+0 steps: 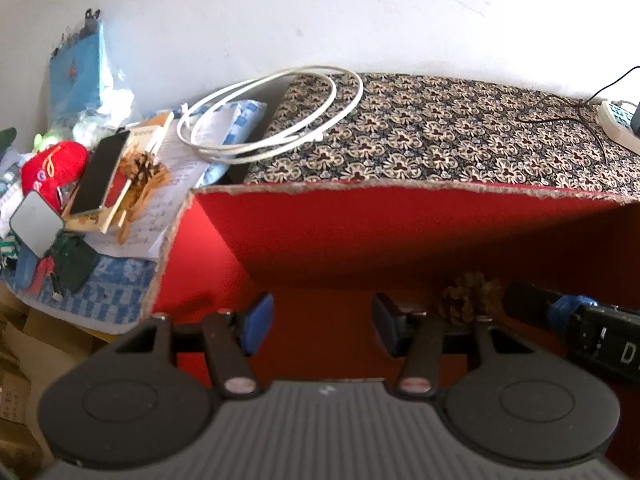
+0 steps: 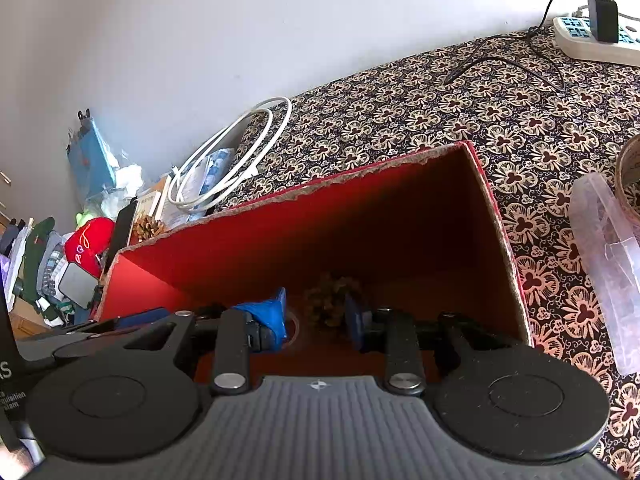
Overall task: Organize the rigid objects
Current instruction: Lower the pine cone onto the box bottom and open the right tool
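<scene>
A red open-topped box [image 1: 400,232] [image 2: 280,236] with a ragged cardboard rim stands on the patterned cloth [image 2: 480,120]. Both grippers reach down into it. One pine cone [image 1: 472,298] [image 2: 330,300] lies near the box's back wall. My left gripper [image 1: 322,326] is open with only red box floor between its blue pads. My right gripper [image 2: 318,326] stands narrowly open, the cone just past its tips; a strip of red shows between the cone and the taped left finger [image 2: 272,320]. In the left wrist view the right gripper [image 1: 520,304] comes in from the right, its tip beside the cone.
Left of the box is a cluttered pile: a dark phone [image 1: 100,176], a red plush [image 1: 52,168], a second pine cone [image 1: 144,168] [image 2: 148,226] and a coiled white cable [image 1: 272,120]. A power strip [image 2: 592,40], clear plastic case [image 2: 604,264] and tape roll [image 2: 632,176] sit right.
</scene>
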Demonstrator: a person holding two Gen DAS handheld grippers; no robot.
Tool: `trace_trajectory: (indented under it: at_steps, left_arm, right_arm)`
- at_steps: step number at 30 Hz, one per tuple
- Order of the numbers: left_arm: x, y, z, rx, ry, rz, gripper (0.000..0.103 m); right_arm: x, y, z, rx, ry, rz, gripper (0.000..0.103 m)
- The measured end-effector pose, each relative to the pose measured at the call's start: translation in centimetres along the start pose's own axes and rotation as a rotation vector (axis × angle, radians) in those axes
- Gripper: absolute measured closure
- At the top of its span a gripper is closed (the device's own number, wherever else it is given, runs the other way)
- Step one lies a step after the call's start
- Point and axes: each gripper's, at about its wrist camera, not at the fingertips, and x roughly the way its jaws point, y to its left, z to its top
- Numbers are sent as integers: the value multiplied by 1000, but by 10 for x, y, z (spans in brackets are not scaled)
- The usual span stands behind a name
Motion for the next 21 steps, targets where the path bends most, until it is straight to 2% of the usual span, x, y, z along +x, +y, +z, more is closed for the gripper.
trace_trajectory:
  at_steps: [21]
  left_arm:
    - [-2,-4,0,9,-17,41,49]
  right_arm:
    - [0,0,-1,9,5,29,90]
